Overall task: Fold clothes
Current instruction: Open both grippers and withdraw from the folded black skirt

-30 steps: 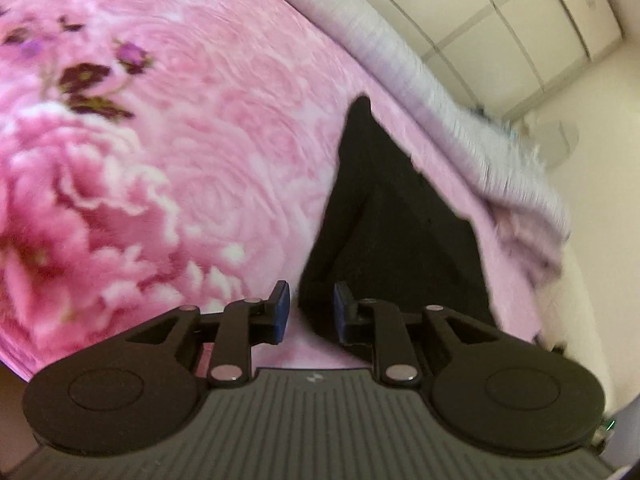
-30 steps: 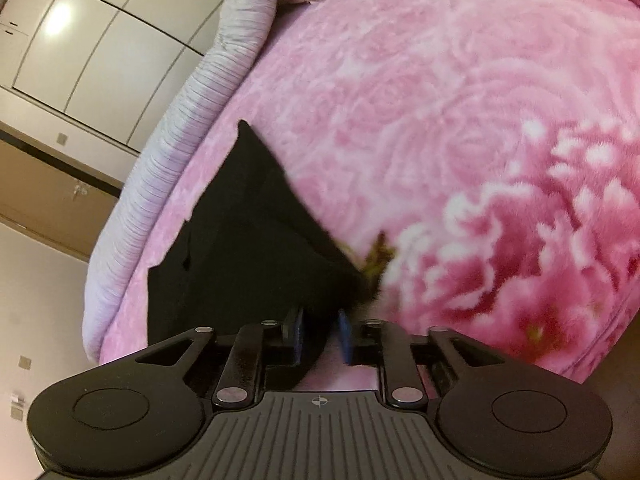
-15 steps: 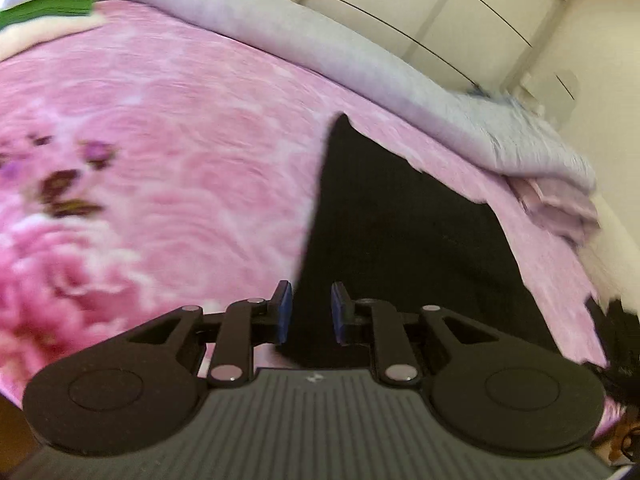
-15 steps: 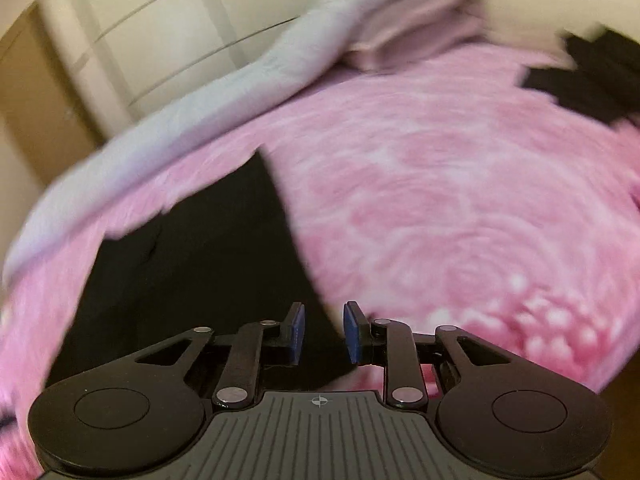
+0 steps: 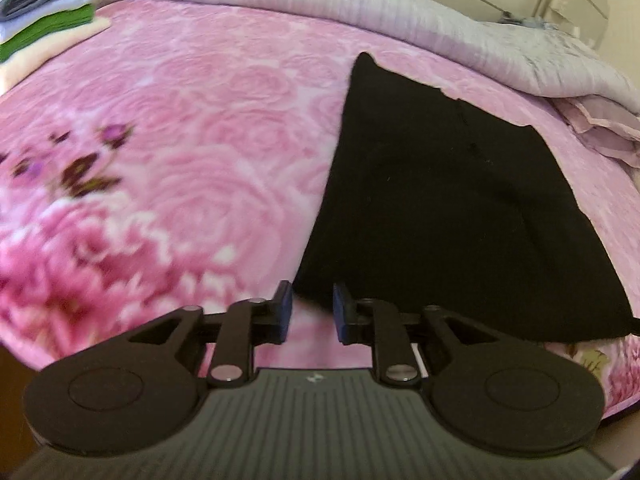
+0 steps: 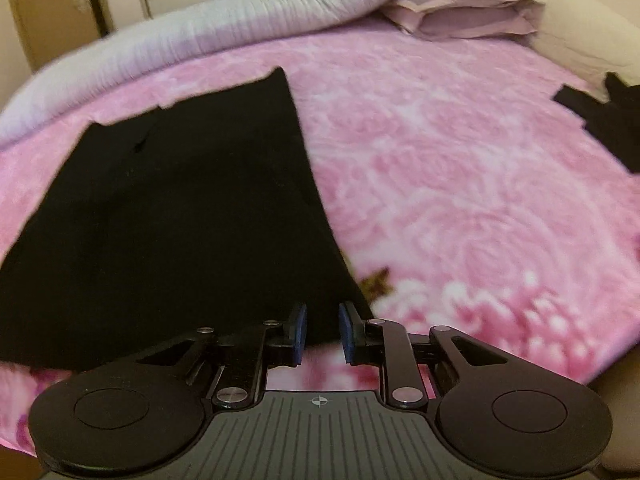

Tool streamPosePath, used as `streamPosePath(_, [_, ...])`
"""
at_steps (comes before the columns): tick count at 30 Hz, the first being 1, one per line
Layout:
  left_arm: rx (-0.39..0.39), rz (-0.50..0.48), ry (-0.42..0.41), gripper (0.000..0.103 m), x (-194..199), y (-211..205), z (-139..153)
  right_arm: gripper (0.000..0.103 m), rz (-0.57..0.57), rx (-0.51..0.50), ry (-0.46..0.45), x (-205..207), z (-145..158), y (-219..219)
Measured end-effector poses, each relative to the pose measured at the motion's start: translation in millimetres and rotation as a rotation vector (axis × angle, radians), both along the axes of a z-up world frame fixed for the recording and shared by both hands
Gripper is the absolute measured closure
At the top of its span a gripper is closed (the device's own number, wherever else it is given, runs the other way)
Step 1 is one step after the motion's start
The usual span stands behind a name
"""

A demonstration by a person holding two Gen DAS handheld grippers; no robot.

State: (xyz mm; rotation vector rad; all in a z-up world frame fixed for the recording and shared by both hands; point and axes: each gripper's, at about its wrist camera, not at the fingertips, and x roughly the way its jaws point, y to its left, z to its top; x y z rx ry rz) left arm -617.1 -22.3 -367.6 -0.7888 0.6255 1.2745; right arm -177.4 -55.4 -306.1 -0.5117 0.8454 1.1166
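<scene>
A black garment lies flat on the pink floral bed cover. It also shows in the right wrist view. My left gripper is open and empty, just off the garment's near left corner. My right gripper is open and empty, with the garment's near right corner lying between its fingers. Neither gripper holds cloth.
A stack of folded clothes sits at the far left of the bed. A rolled grey quilt and pinkish pillows lie along the far side. Another black garment lies at the right edge.
Both grippers have lifted and levelled out from a steep downward look. The garment's raised near edge now lies flat. Both jaws have opened a little wider.
</scene>
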Motion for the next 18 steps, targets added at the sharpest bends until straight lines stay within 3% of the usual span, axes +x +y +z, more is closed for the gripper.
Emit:
streamPosePath(8, [0.039, -0.026, 0.003, 0.084, 11, -41, 23, 0.078, 0.031, 0.037, -0.005, -31, 25, -27])
streamPosePath(11, [0.06, -0.026, 0.012, 0.078, 12, -54, 32, 0.075, 0.031, 0.065, 0.001, -36, 34, -40])
streamPosePath(18, [0.072, -0.013, 0.007, 0.071, -1, -83, 40, 0.07, -0.032, 0.103, 0.097, -26, 38, -81])
